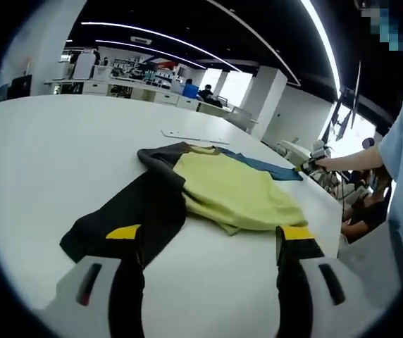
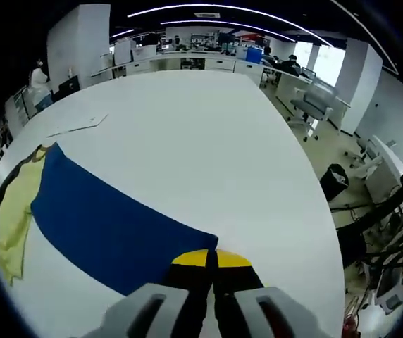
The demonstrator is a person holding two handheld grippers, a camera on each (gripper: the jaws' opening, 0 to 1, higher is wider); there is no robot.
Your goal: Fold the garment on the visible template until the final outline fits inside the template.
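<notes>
Right tool (image 2: 213, 259) closed — seemingly pinching blue template (image 2: 110, 229) edge.

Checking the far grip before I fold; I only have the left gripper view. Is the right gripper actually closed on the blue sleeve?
Observer: Yes. The right gripper has its jaws shut together on the end of the blue sleeve.
Operator: Is the sleeve bunched up?
Observer: No, the right gripper view shows it lying flat and spread out on the white table.
Operator: What's past the table edge there?
Observer: A grey office chair and a black bin on the floor.
</notes>
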